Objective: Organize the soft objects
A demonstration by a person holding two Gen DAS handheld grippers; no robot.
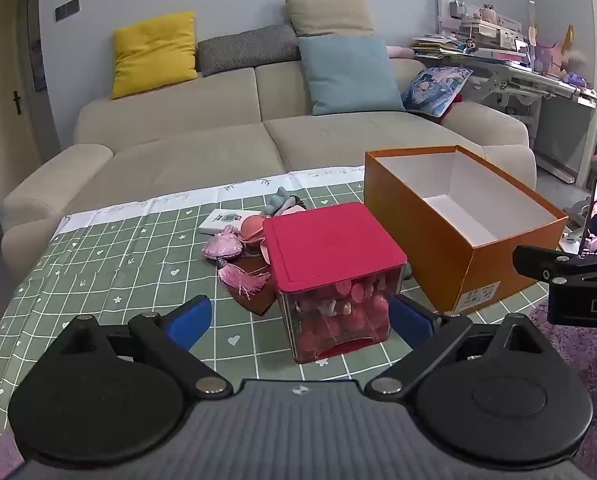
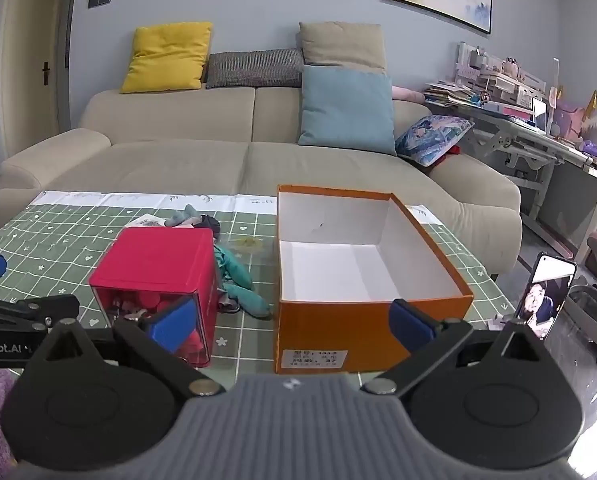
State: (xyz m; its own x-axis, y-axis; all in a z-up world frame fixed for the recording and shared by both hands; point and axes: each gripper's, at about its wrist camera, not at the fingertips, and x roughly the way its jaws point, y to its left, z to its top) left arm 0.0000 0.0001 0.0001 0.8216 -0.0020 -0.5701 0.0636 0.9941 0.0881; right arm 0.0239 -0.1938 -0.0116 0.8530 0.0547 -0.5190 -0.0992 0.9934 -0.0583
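Note:
A clear box with a red lid stands on the green checked tablecloth; it also shows in the right wrist view. An open orange box with a white, empty inside stands right of it, also seen in the right wrist view. Soft things lie behind the red-lidded box: a pink tasselled pouch, a peach round piece, a grey toy and a teal plush. My left gripper is open before the red-lidded box. My right gripper is open before the orange box.
A beige sofa with yellow, grey and blue cushions stands behind the table. A phone on a stand is at the right. A cluttered desk is at the far right. A small white card box lies near the pouch.

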